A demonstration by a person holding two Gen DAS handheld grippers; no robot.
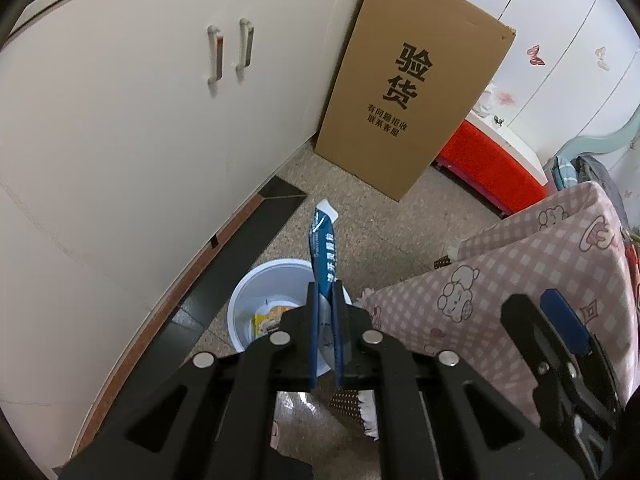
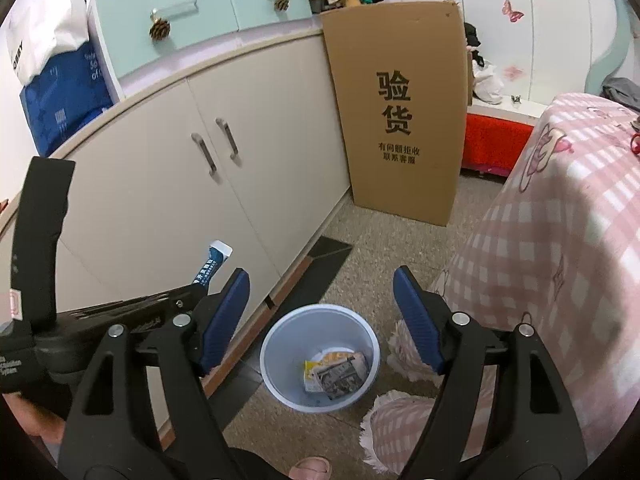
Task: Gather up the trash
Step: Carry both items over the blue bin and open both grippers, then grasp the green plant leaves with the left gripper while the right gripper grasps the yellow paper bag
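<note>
Right wrist: cardboard box (image 2: 400,112) reads "验货".

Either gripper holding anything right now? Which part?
The left gripper is shut on the blue wrapper, pinching its lower end; the rest sticks up above the white bin. The right gripper is open and empty.

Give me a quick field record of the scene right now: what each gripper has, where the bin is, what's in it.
left gripper: shut on a long dark blue plastic wrapper, above the bin
right gripper: open, nothing between its blue pads
bin: round white plastic wastebasket on the speckled floor, beside the cream cabinet
bin contents: yellow and printed paper scraps
nearby: tall brown cardboard box, pink checked cloth
</note>
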